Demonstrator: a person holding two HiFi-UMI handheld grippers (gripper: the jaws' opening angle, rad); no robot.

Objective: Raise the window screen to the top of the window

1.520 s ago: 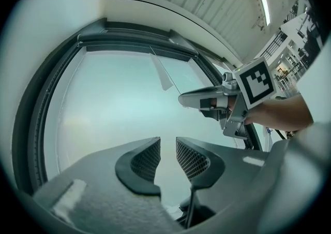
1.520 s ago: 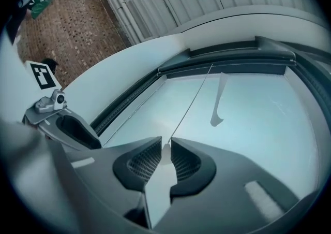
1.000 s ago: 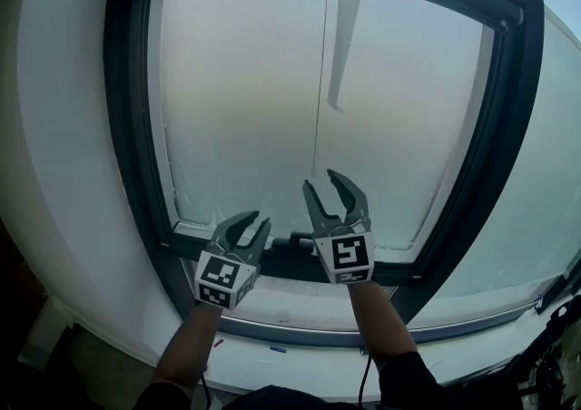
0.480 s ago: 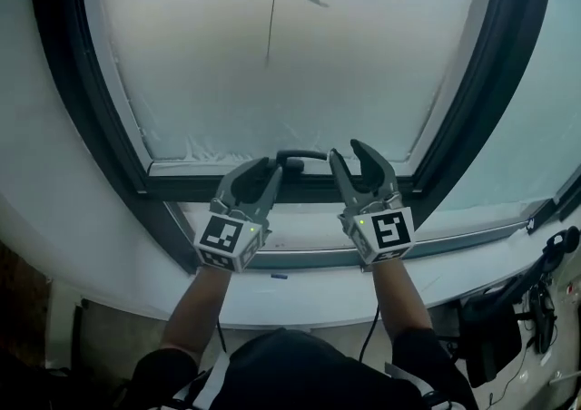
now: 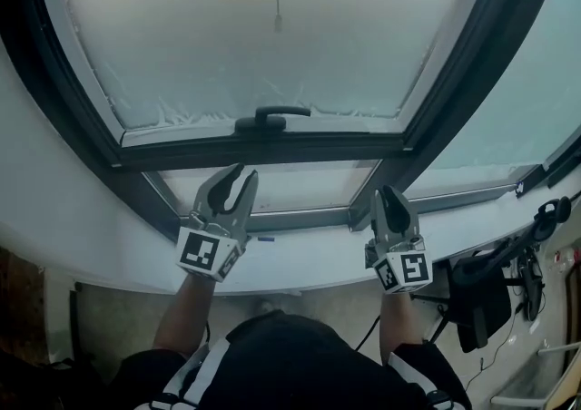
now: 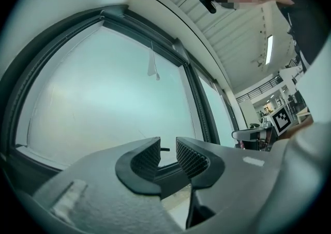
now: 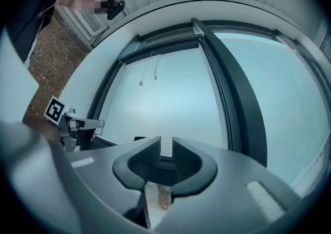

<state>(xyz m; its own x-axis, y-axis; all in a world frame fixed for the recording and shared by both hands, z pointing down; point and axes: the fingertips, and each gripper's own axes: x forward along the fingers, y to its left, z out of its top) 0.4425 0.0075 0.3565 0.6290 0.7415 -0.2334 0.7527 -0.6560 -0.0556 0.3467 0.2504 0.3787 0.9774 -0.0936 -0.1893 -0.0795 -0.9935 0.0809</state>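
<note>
Left gripper and right gripper have dropped below the window handle, both narrow and empty, the right just closing; the screen seems already raised.

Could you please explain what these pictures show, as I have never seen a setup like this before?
A person holds a two-jaw gripper in each hand; no robot is involved. One picture comes from a camera on the person's head, looking down at a dark-framed window, its handle and the white sill. The other two come from cameras riding on the grippers. The left gripper and right gripper hang near the sill, both empty, jaws slightly apart; the right's have just been closing on nothing.
</note>
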